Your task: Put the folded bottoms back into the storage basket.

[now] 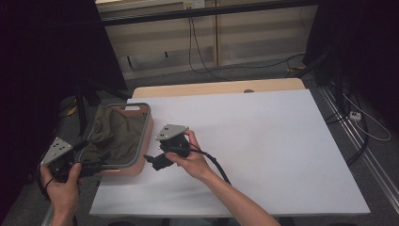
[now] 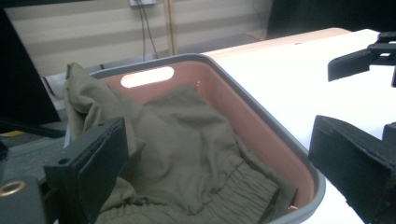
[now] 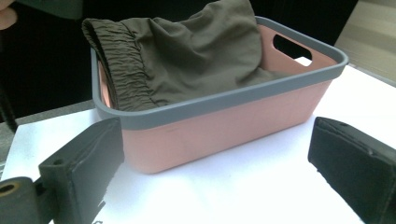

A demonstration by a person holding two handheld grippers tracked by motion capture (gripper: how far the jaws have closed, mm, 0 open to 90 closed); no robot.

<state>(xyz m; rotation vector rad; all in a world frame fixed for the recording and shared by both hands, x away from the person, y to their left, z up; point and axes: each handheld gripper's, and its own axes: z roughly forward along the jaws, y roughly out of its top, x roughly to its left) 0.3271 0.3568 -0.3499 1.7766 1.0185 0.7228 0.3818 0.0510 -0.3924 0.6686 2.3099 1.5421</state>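
Basket point(image 3: 224, 121): smooth pink plastic, faint sheen, with a grey matt rim. Garment point(image 3: 196, 51): olive woven cloth, matt, crinkled, with a gathered elastic band. Counter point(image 1: 263, 141): white, smooth, matt covering over a pale wood edge.

Olive cloth point(image 2: 187, 140) in pink basket point(image 2: 261, 121)
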